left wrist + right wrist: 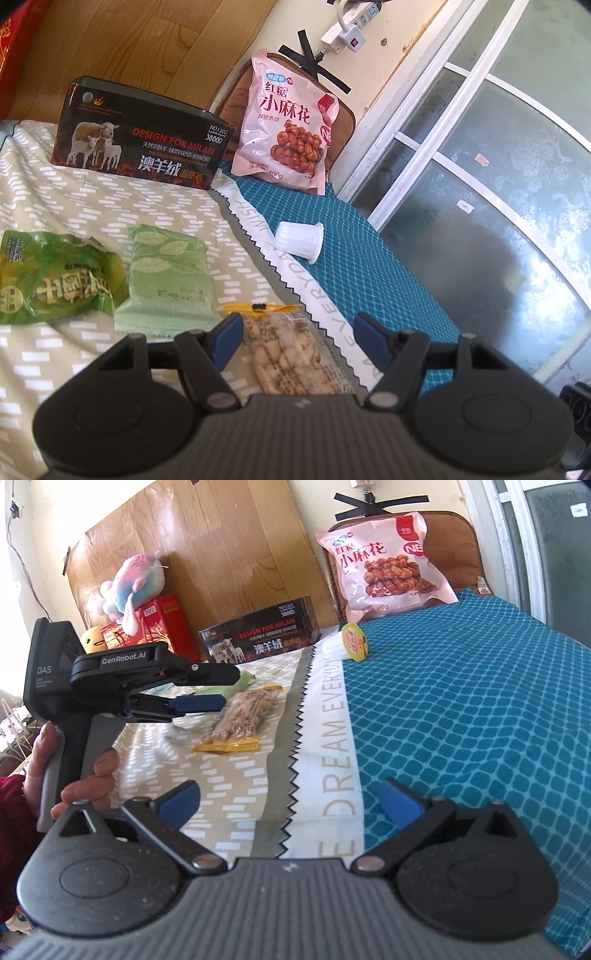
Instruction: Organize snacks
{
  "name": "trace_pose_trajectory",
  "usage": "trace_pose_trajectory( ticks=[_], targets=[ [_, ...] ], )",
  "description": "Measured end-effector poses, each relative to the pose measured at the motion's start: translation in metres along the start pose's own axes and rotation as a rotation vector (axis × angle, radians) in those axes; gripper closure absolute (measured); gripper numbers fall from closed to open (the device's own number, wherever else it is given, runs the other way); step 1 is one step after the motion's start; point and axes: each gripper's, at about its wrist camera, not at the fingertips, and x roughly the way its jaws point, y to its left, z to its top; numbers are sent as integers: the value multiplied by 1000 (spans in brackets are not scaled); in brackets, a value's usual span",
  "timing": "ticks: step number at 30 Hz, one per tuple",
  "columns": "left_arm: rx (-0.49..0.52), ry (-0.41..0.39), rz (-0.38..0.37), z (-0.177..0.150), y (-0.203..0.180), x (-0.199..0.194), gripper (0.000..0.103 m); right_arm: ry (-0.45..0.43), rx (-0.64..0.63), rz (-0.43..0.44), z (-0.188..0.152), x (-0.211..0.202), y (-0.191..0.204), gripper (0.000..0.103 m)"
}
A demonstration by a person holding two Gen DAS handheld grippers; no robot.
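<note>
Hovering left gripper, jaws spread, over clear yellow-ended biscuit packet lying on patterned bedspread. Right gripper also spread, empty. Advice: lower straight, straddle packet's narrow width mid-length, pinch gently so contents survive.

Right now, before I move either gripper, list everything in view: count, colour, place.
clear biscuit pack: 1, tan with yellow ends, beige sheet, under left jaws
green packets: 2, green, beige sheet, left of the pack
jelly cup: 1, white with yellow lid, on its side, teal sheet
pink bag: 1, pink, leaning on brown cushion
dark box: 1, black, sheet's far edge
red box: 1, red, plush toy atop
left gripper: jaws open over the pack
right gripper: jaws open, holding nothing
</note>
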Motion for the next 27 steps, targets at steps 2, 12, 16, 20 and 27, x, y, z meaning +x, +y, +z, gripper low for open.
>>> trace_pose_trajectory(
  ticks=[2,12,16,20,27],
  targets=[
    [3,-5,-3,-1,-1,-1,36,-7,-28,-4,-1,1,2,0],
    [32,-44,-7,-3,-7,-8,36,-126,9,61,-15,-7,-11,0],
    [38,-53,-3,-3,-8,-9,36,-160,21,89,-17,-6,-16,0],
    [36,-30,-18,-2,-6,-6,36,-175,7,99,-15,-4,-21,0],
    [58,-20,-30,-2,-8,-5,36,-185,-28,109,-17,-3,-24,0]
  ],
)
